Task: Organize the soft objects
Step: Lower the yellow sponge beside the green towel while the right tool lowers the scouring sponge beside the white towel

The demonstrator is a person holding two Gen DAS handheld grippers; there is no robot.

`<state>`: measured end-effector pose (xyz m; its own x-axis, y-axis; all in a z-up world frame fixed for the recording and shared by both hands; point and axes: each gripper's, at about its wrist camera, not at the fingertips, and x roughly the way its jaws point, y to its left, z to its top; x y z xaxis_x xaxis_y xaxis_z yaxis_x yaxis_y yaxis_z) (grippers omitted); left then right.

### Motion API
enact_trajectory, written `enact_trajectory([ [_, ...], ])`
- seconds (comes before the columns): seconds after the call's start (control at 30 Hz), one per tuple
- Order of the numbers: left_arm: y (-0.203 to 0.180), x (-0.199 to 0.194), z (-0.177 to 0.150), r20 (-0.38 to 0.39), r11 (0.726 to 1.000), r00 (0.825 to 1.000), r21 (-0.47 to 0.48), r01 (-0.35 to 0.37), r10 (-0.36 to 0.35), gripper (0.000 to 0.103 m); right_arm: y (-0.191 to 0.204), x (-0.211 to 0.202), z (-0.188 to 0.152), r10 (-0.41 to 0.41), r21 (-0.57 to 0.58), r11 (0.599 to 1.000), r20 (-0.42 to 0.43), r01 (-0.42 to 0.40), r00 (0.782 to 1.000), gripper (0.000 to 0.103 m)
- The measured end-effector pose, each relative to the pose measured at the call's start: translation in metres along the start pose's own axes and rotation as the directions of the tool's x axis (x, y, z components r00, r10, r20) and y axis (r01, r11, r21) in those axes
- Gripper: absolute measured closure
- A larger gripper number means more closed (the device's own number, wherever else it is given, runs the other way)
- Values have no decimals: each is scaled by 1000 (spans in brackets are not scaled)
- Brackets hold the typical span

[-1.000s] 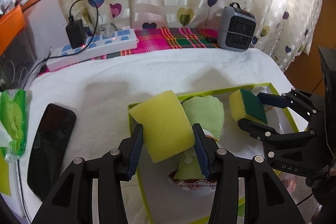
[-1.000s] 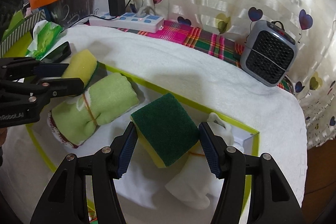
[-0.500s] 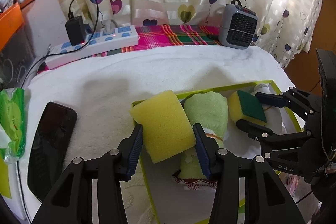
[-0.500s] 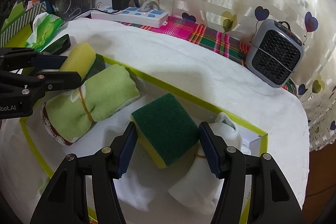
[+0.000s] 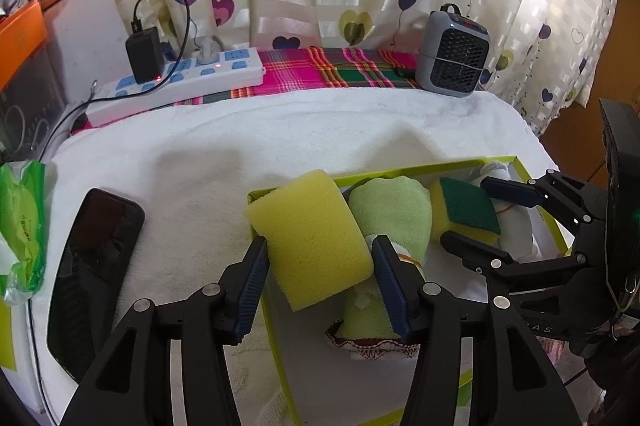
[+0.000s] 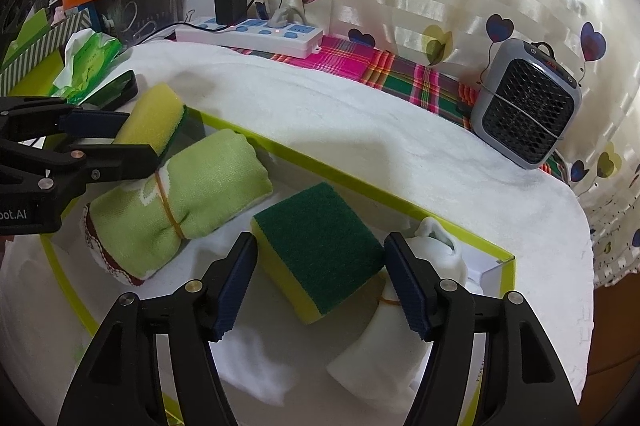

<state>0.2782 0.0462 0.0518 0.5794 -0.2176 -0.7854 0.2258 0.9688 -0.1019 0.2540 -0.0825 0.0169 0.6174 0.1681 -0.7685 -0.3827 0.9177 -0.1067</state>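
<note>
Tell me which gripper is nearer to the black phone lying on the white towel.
Left. The left gripper, around a yellow sponge at the tray's near end, is beside the phone. The right gripper is at the tray's far end, beyond the green towel roll.

both the left gripper (image 5: 318, 280) and the right gripper (image 6: 320, 280) tilt downward side by side, jaws just opening.

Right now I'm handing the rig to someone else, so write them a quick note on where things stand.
Left gripper: jaws just opening around the yellow sponge at the tray's left end.
Right gripper: jaws just opening around the green-topped sponge, which rests in the tray.
Green towel roll and white cloth bundle lie in the tray.
Left: back both grippers away.
</note>
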Motion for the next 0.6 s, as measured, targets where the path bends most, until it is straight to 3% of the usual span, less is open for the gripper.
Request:
enact_trajectory([
  [0.5,-5,-8,-3,21,1000,1000,-5,-7,8,48,-3,-6,0,22,38,999,27,-23,999,36],
  [0.6,-6,-11,-4,30,1000,1000,-9,-7,7,37,-3,-9,1,27,39,999,37,-29,999,36],
])
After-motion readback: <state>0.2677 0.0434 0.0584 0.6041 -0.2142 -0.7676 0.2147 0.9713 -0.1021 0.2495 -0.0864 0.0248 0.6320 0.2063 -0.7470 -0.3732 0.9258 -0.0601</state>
